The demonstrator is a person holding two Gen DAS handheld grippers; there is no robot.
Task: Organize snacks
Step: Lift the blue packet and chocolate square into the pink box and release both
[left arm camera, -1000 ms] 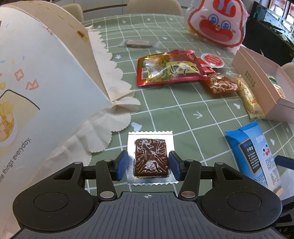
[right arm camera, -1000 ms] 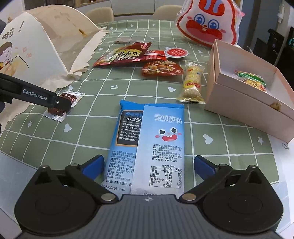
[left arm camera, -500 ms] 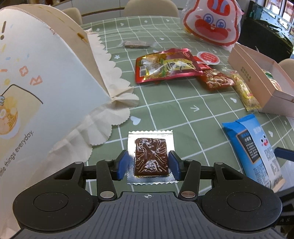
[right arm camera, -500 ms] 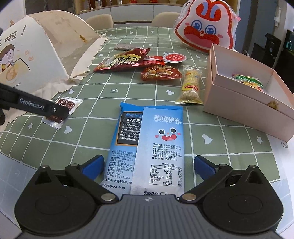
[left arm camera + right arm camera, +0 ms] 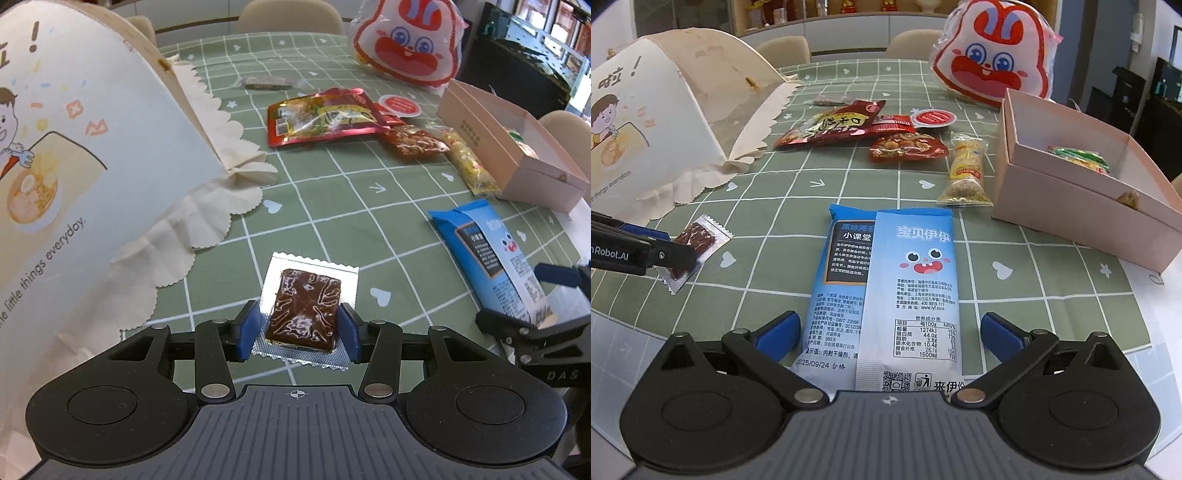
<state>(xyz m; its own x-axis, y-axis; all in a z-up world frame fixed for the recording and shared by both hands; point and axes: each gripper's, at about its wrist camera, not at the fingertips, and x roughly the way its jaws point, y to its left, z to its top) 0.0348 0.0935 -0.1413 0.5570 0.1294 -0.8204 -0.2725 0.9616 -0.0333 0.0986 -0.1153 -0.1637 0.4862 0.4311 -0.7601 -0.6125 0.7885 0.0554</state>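
Left gripper point(image 5: 300, 330), lower centre of the left wrist view: blue pads closed against both long sides of a small brown snack packet point(image 5: 303, 310) in a clear crimped wrapper, the packet's far end reaching up-frame over the green checked tablecloth point(image 5: 332, 206); whether it is lifted clear of the cloth cannot be told. Right gripper point(image 5: 890, 332), lower centre of the right wrist view: jaws spread wide, one pad each side of a blue seaweed packet point(image 5: 886, 280) and apart from it, nothing held; the packet lies flat, printed back up. Mid-frame, right wrist view: a yellow cracker packet point(image 5: 966, 171) just beside the pink box point(image 5: 1071, 206), which sits at the right edge, open-topped, with a green-and-yellow snack point(image 5: 1078, 157) and a small brown piece inside. Centre, further up: a dark red pouch point(image 5: 831, 125), a smaller red snack bag point(image 5: 908, 147) and a round red-lidded cup point(image 5: 932, 118), clustered and partly overlapping. Left side: a cream printed paper bag point(image 5: 646, 140) lying on its side, scalloped mouth toward the centre. Far, upper centre: a small grey-brown wrapper point(image 5: 831, 99). Upper right: a rabbit-face pouch point(image 5: 993, 55). Step in hand, as judged: pick-up of the brown packet, with the blue packet lined up for the other hand. Next move likely calls for lifting it and carrying it right to the pink box, and for closing the right pads squarely on the blue packet's sides.
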